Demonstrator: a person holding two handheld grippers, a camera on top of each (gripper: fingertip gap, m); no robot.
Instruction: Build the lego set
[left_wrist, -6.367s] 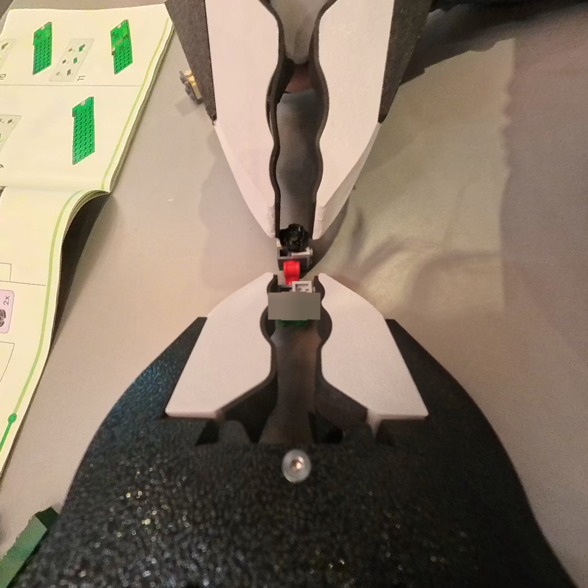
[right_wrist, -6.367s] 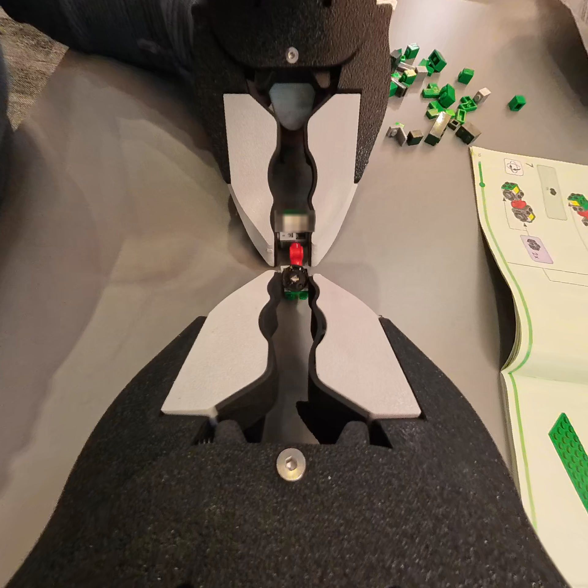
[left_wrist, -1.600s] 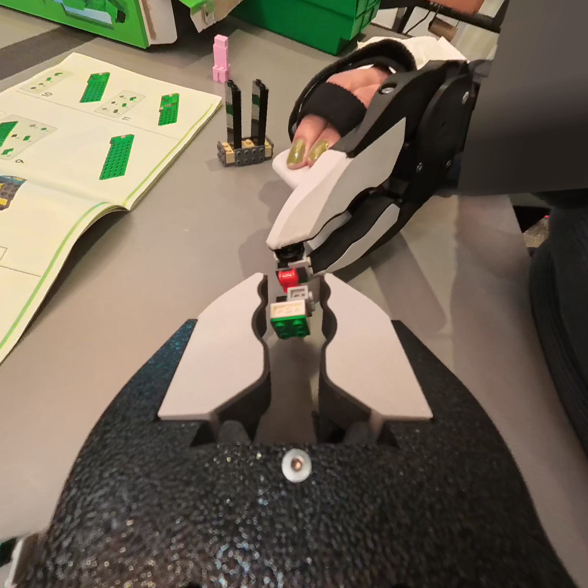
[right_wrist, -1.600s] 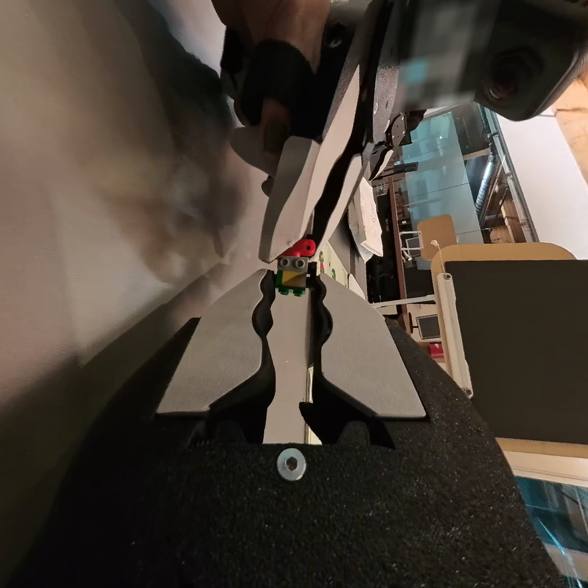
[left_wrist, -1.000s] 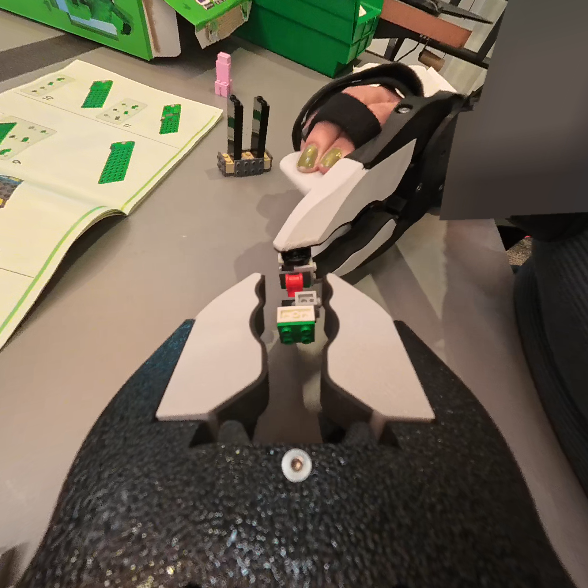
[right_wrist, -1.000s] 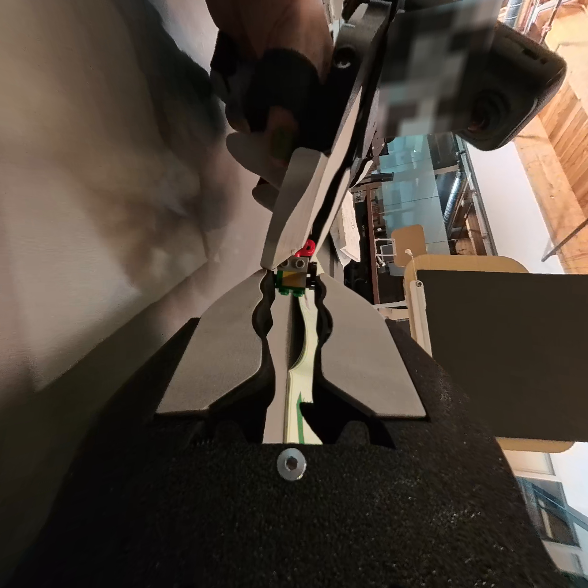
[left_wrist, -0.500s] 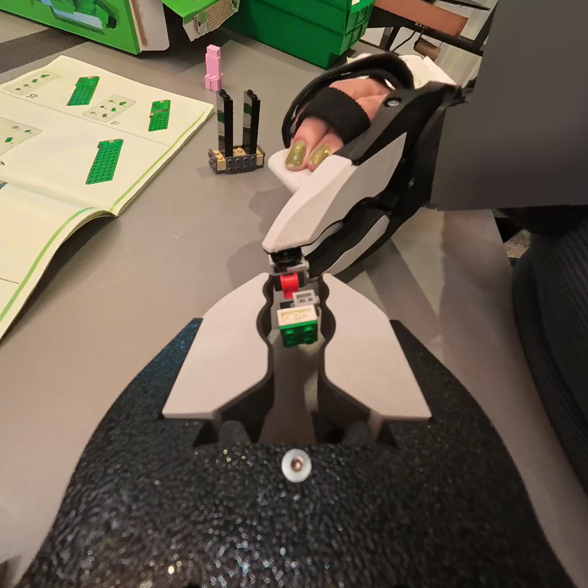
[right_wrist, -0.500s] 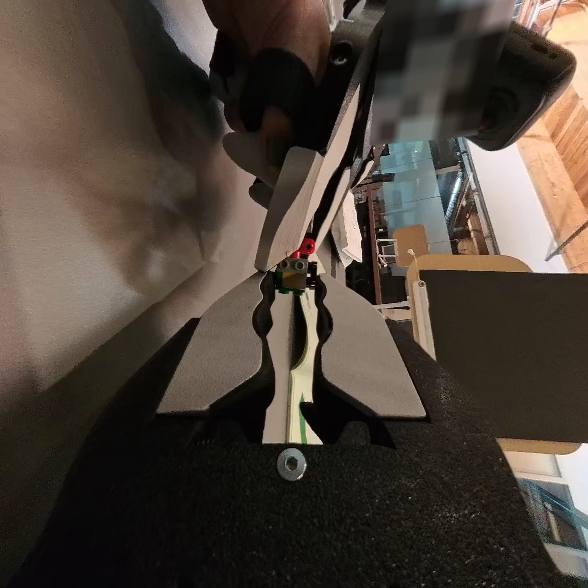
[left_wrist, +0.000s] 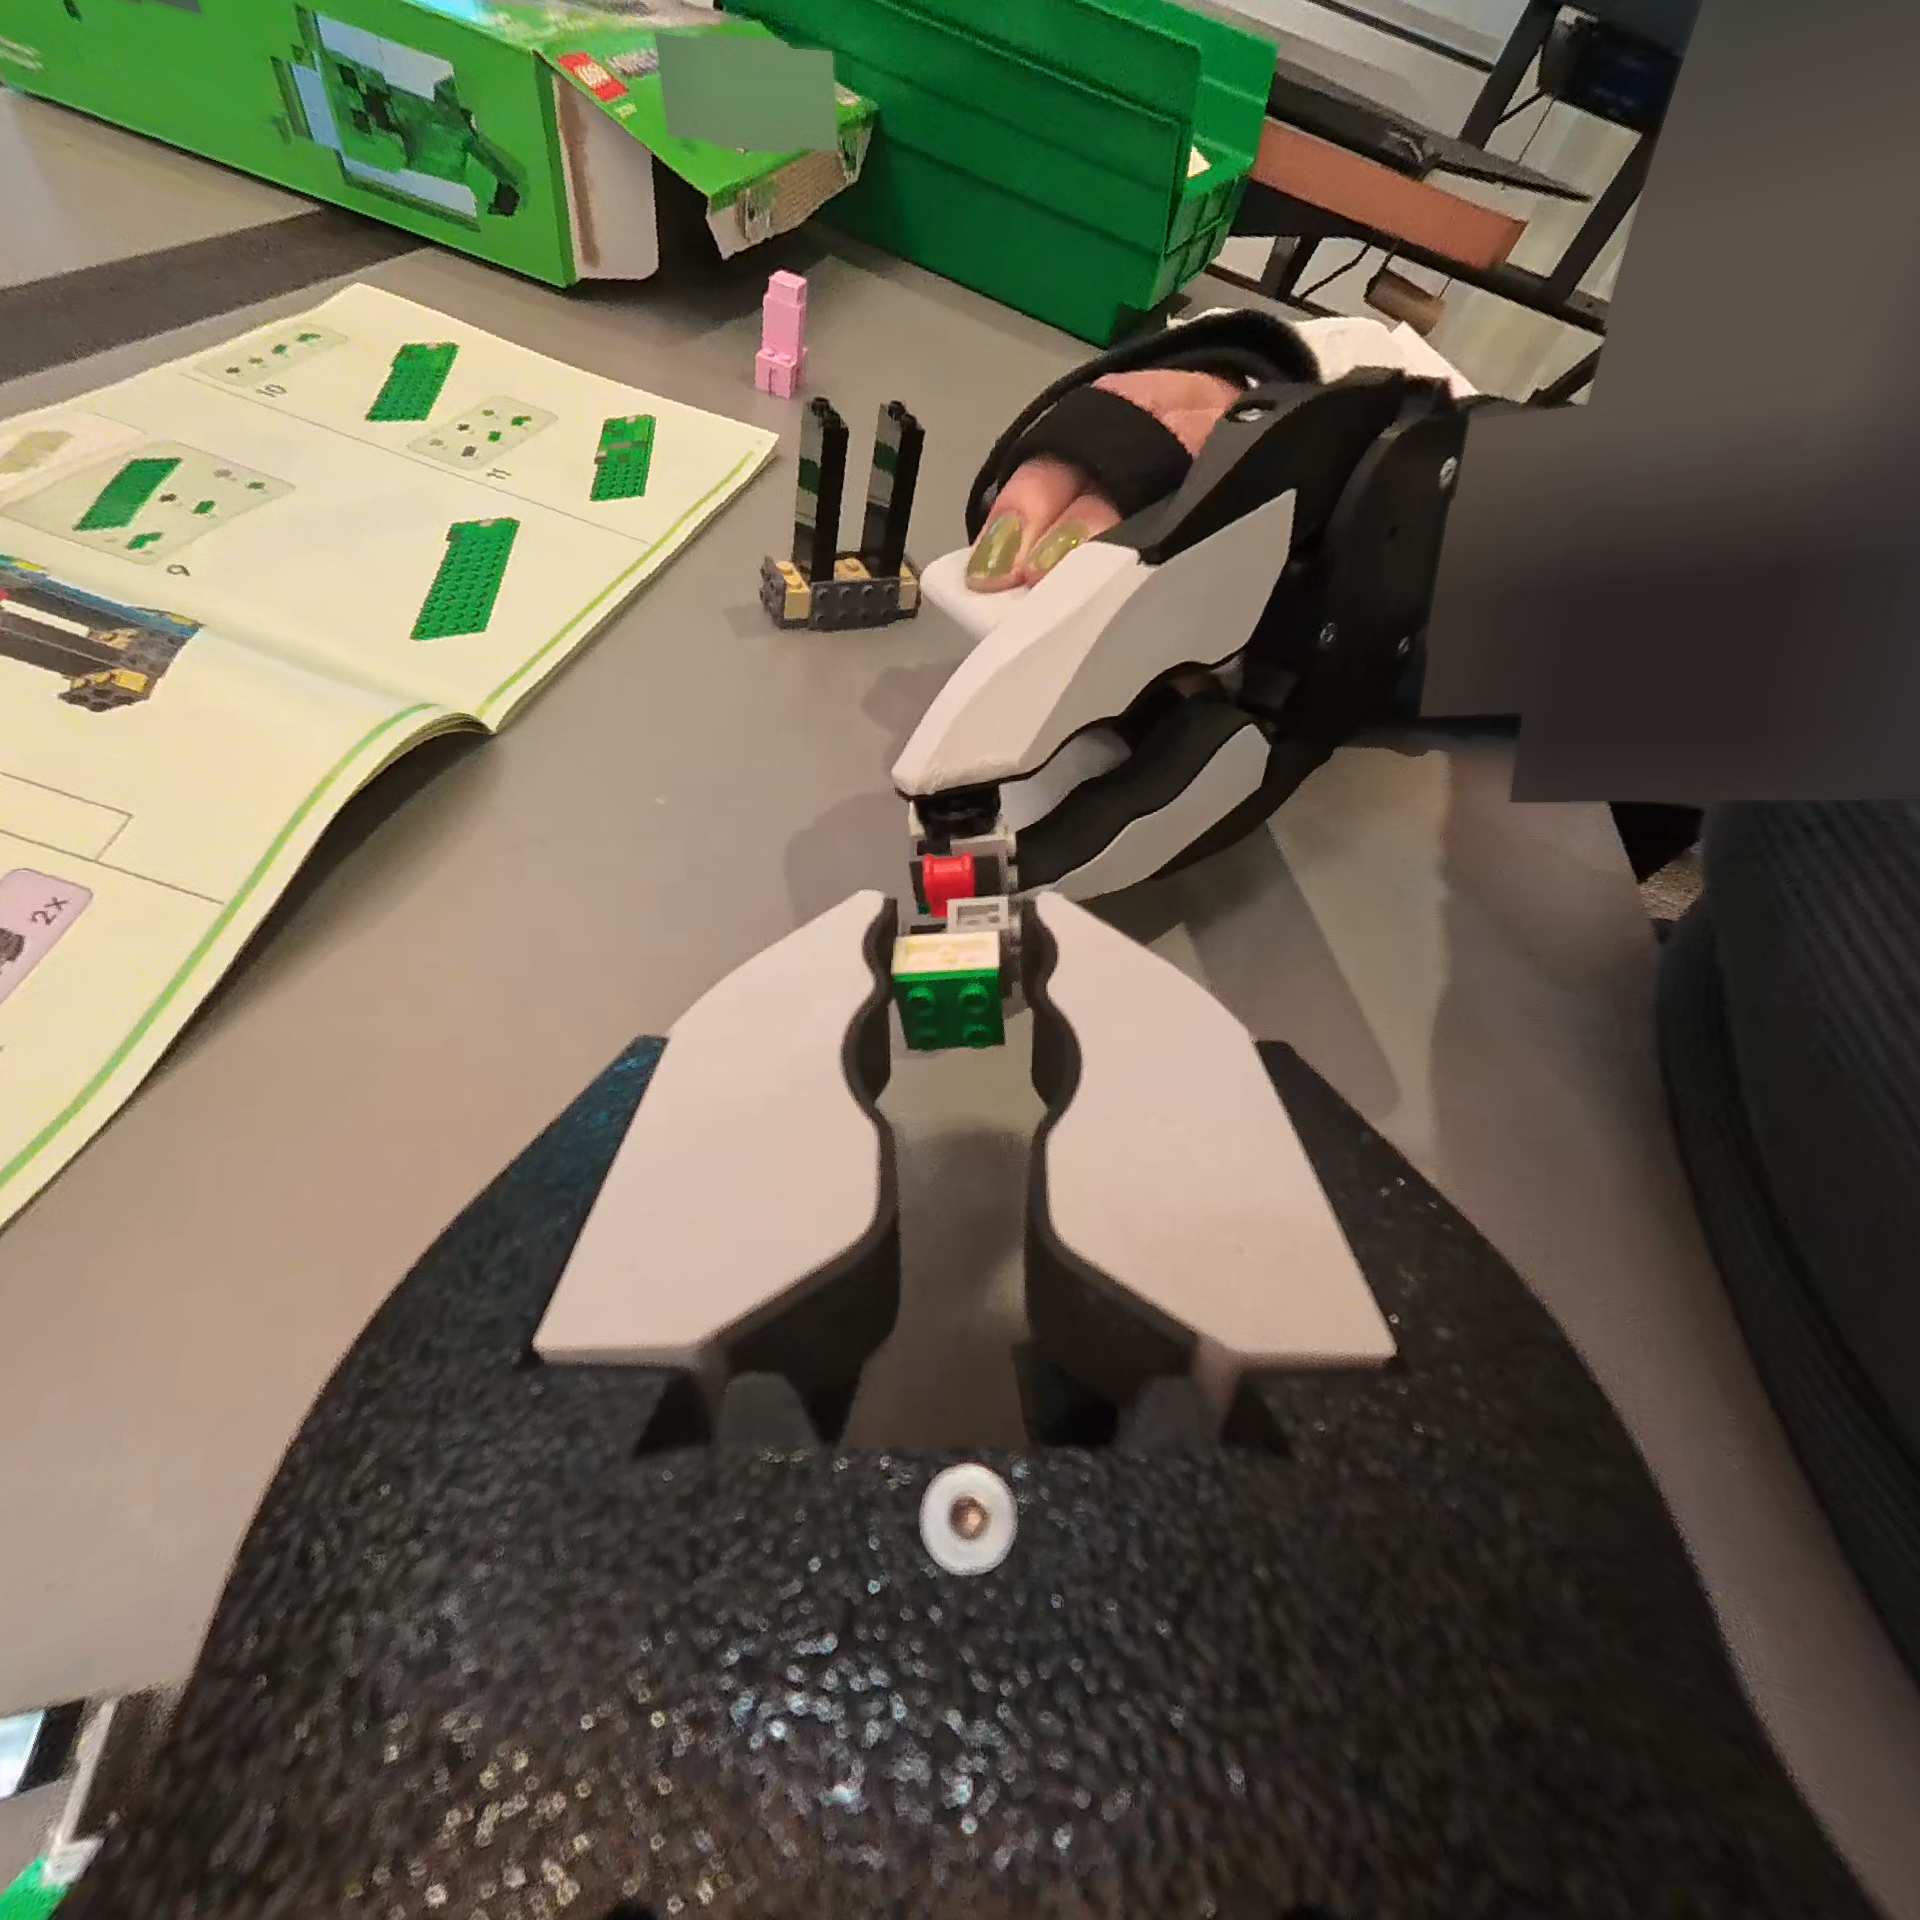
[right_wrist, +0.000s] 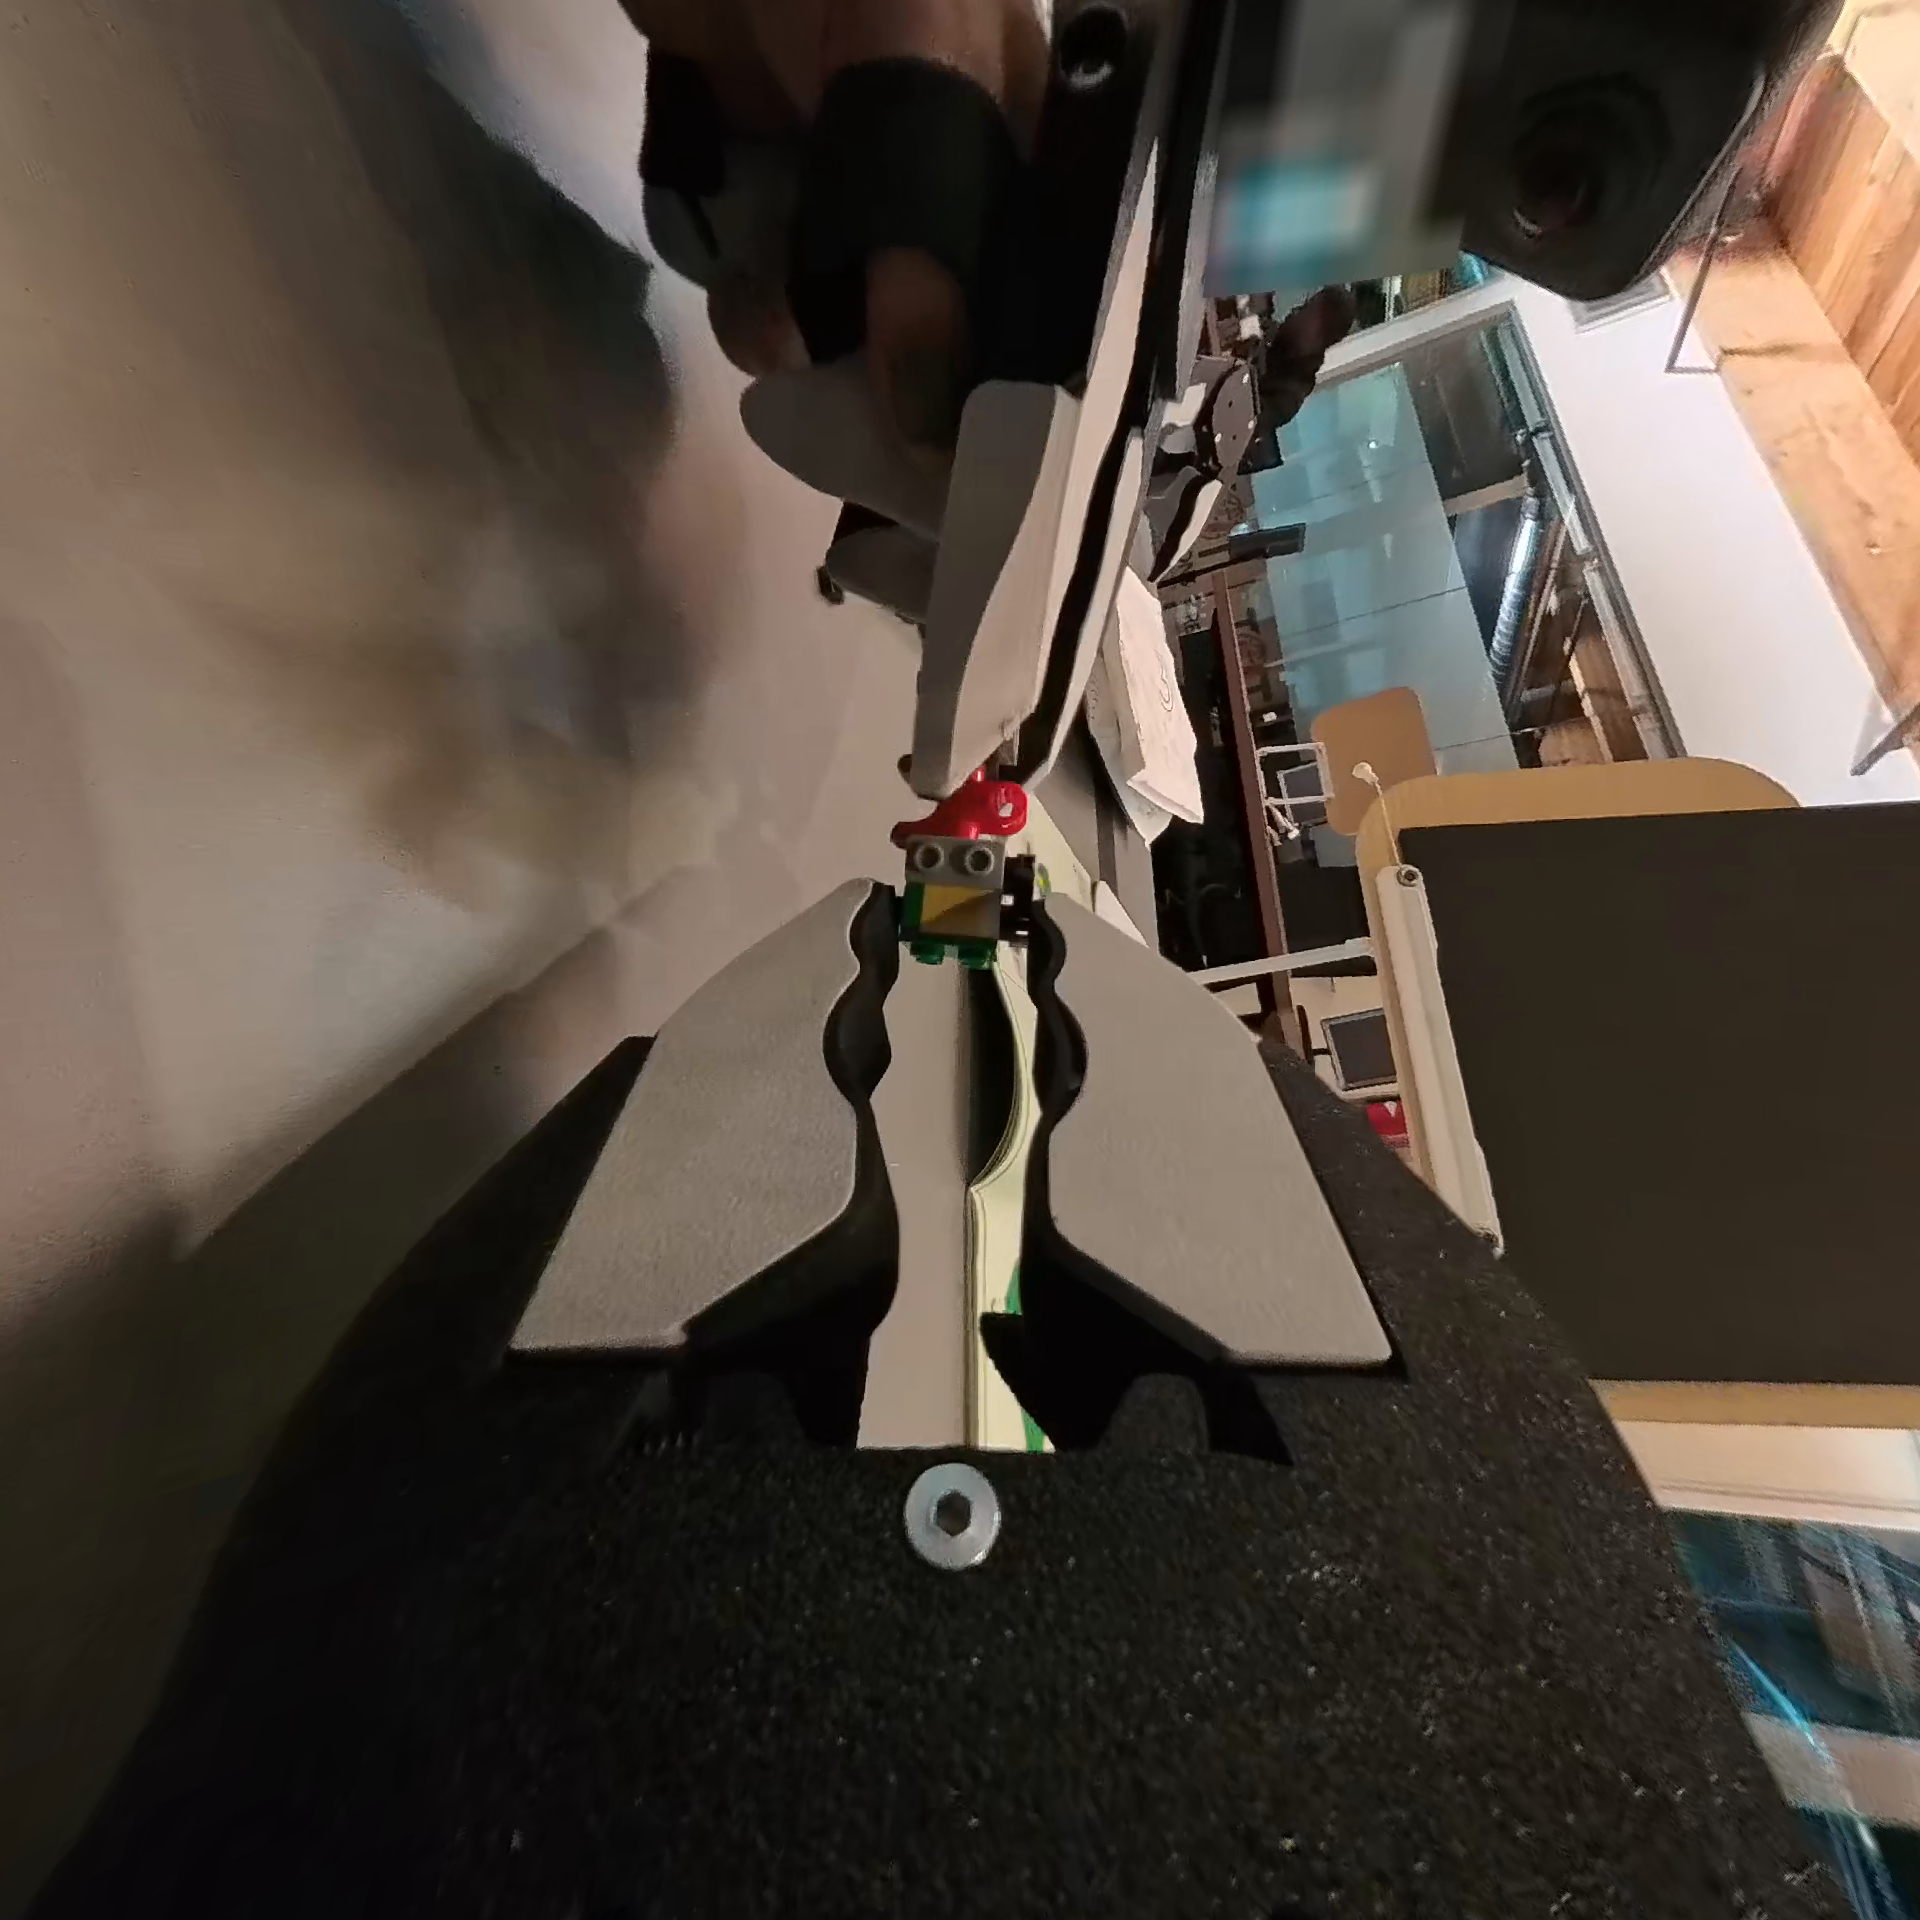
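The small lego assembly (left_wrist: 951, 961) (green brick, tan tile, grey bits, red piece) sat off the table (left_wrist: 520, 935), pinched between both claws. You had the left gripper (left_wrist: 954, 951) narrowed onto its green end, fingertips pressing the sides, probably to brace it. The right gripper (left_wrist: 961, 805) came in from the far side, nearly closed on the black-and-grey end; likely you were seating or pulling a part there, can't tell which. Well behind stood a grey base with two black pillars (left_wrist: 844, 530) and a pink figure (left_wrist: 781, 332), parked clear, with the open instruction booklet (left_wrist: 312, 582) to the left for reference.
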